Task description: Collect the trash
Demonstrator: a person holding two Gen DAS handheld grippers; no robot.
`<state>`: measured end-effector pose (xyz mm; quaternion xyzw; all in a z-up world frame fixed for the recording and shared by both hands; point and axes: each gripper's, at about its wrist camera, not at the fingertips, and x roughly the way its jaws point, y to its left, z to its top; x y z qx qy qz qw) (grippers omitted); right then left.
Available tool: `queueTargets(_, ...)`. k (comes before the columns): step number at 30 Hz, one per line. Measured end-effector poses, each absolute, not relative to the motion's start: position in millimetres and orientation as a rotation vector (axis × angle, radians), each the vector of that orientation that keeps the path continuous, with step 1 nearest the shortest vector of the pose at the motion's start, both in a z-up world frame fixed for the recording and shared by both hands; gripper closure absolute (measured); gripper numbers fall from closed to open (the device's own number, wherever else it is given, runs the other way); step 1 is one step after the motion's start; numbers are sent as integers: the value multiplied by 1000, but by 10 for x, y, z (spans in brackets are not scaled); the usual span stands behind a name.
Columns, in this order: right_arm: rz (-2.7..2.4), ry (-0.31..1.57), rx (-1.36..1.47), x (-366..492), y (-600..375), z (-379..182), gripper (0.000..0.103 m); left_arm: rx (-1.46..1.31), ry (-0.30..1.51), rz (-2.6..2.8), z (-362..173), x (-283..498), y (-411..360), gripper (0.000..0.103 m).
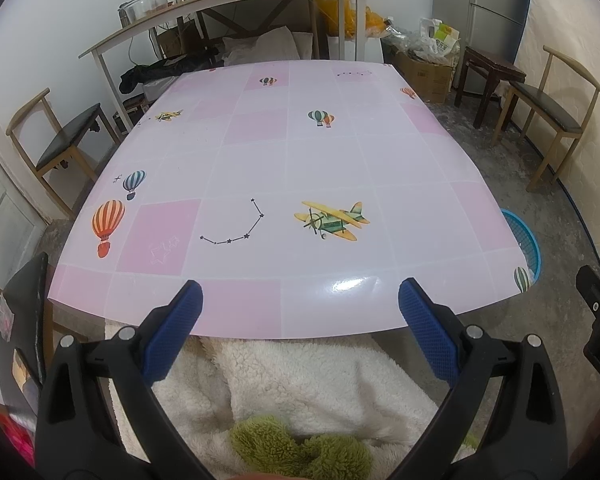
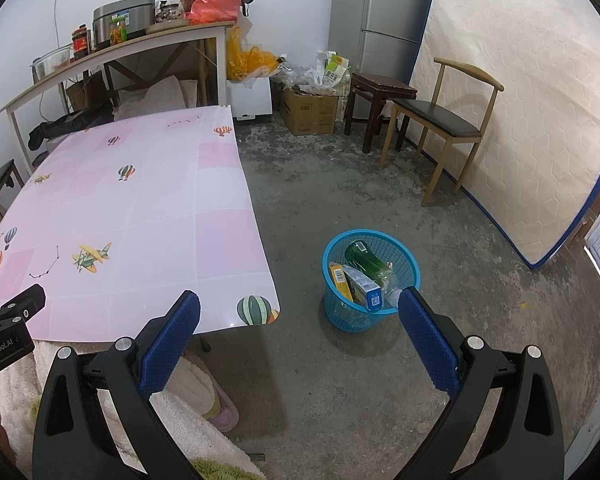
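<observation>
Both grippers wide open, nothing in them, basket holds the trash.

My right gripper (image 2: 299, 312) gapes wide over the floor; the blue basket (image 2: 370, 282) sits just beyond its right finger, beside the table (image 2: 148, 216), holding a green bottle (image 2: 366, 260) and a box (image 2: 364, 286). My left gripper (image 1: 300, 300) hangs spread over the table's near edge.

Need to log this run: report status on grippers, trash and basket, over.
Left gripper open, empty. Right gripper open, empty. Green bottle and boxes in blue basket on floor beside table. Nothing in the way.
</observation>
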<state>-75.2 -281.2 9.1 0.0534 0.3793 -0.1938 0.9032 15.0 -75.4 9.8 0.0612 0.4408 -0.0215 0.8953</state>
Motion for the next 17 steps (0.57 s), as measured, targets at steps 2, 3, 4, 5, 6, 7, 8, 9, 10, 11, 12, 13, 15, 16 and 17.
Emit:
queueTargets(2,-401,785,109,-751,-2810,90,7,126,914,-44,99,154,-752,9)
queueTargets(3,-401,786,110,-743,-2805,96,7,125,915,-44,99,152,-751,9)
queueTargets(4,-400,785,109,-750,-2807,93,7,126,915,-44,100,155,-751,9)
queueTargets(5,-401,784,108,-752,-2808,91,7,126,915,-44,101,155,-750,9)
queueTargets(6,-401,784,107,-744,-2802,96,7,125,915,-45,102,152,-750,9)
queueTargets(7,-401,785,108,-748,-2806,93,7,125,915,-45,101,161,-747,9)
queueTargets(8,-401,785,109,-752,-2807,90,7,124,916,-47,100,158,-749,9)
queueTargets(9,-401,784,110,-753,-2807,89,7,124,918,-48,99,155,-751,9)
queueTargets(10,-401,784,109,-750,-2806,91,7,125,920,-51,85,157,-743,9)
queueTargets(11,-401,785,109,-751,-2809,89,7,124,922,-53,81,149,-750,9)
queueTargets(12,-401,785,109,-752,-2809,89,7,124,924,-55,74,139,-755,9)
queueTargets(13,-401,784,109,-751,-2809,90,7,124,925,-57,66,135,-751,9)
queueTargets(15,-401,784,109,-745,-2805,95,7,124,926,-58,60,109,-769,9)
queueTargets(16,-402,784,110,-745,-2804,94,7,123,925,-58,63,125,-756,9)
queueTargets(17,-400,784,109,-751,-2813,88,7,123,925,-59,61,115,-765,9)
